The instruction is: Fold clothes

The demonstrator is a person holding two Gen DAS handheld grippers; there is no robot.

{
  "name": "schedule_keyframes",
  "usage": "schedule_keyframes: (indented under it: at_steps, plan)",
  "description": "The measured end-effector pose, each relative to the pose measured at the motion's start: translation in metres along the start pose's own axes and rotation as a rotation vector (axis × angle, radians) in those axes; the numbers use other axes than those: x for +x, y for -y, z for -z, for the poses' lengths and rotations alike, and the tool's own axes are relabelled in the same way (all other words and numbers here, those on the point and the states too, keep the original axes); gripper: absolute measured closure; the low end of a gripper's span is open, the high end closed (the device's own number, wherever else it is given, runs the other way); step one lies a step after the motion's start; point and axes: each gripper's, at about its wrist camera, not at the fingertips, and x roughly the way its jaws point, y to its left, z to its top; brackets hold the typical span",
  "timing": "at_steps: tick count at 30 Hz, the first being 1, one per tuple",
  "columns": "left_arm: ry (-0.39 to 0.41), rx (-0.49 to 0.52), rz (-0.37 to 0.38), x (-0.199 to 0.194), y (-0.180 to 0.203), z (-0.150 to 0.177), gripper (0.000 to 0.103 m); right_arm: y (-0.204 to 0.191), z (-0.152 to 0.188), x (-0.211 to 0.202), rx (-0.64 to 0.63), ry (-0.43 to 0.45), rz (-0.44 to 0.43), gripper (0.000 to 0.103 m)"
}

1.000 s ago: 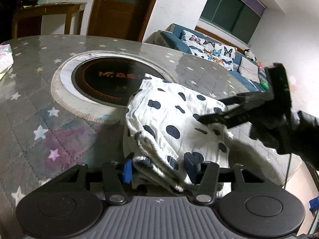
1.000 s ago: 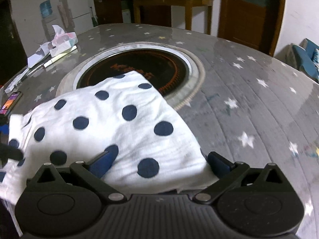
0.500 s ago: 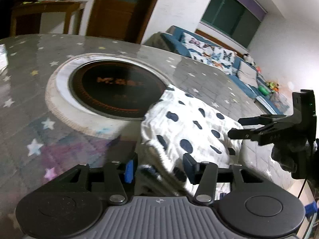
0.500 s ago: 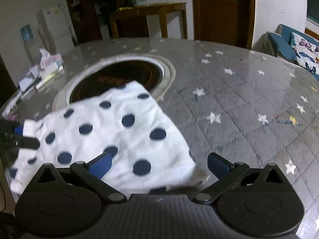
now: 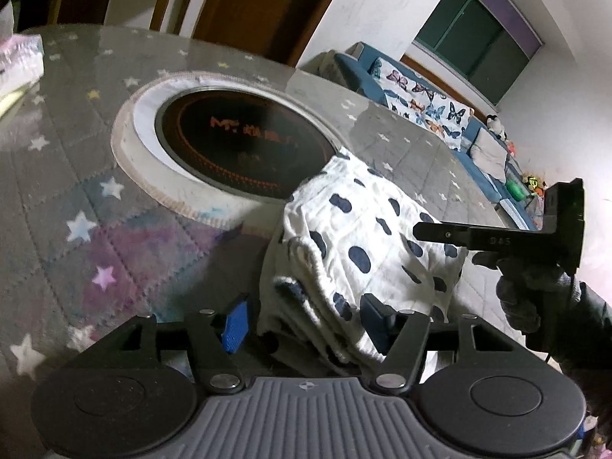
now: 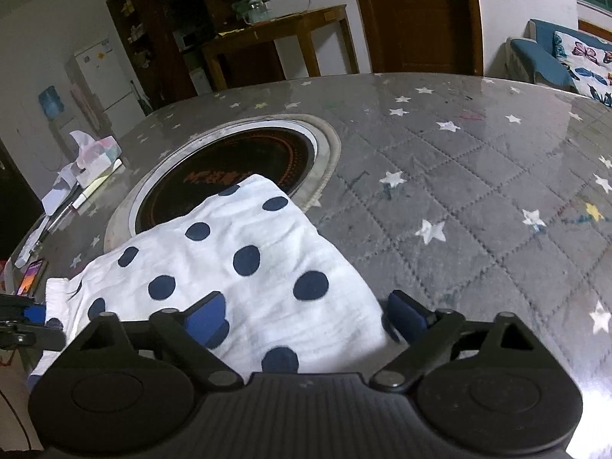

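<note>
Both grippers had shifted since the earlier frames: the right gripper (image 5: 440, 229), hanging off to the right edge of the left wrist view half a second before, had come back in over the cloth, and in its own view the polka-dot garment (image 6: 244, 267) had slid closer beneath it. That garment lay as a thick, several-layered bundle on the starred grey counter (image 6: 478, 199), filling the lower middle of both frames, its far corner overlapping the rim of the round inset cooktop (image 5: 244, 141) above it. Fingers of the left gripper (image 5: 302, 319) stood spread either side of the stacked hems at the bundle's near edge, with a gap showing beside the blue pad, so nothing was being pinched. Those of the right gripper were likewise spread, one blue pad lying over the cloth and the other just off its right edge above bare counter. A gloved hand (image 5: 531, 290) carried the right tool at the right of the left wrist view. Judging by the layers, the folding looked well along, and the scene would fit either a pause before one more fold or a finished bundle being squared and let go. A tissue pack (image 6: 97, 153) sat at the left, well apart.
</note>
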Motion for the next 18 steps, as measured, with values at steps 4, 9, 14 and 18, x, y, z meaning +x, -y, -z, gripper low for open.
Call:
schedule_keyframes:
  at_steps: [4,9,14,18]
  plan:
    - [-0.007,0.006,0.0,0.008,0.001,-0.003,0.044,0.002,0.007,-0.01,0.021,0.003,0.011,0.03]
    - [-0.007,0.021,0.013,0.02,0.001,-0.012,0.046,0.004,0.017,-0.023,0.048,0.006,0.032,0.039]
    - [-0.007,0.053,0.047,0.038,0.008,-0.023,0.046,0.007,0.031,-0.04,0.106,0.013,0.073,0.039]
    - [-0.01,0.081,0.083,0.053,0.016,-0.033,0.046,0.01,0.043,-0.054,0.165,0.023,0.116,0.038]
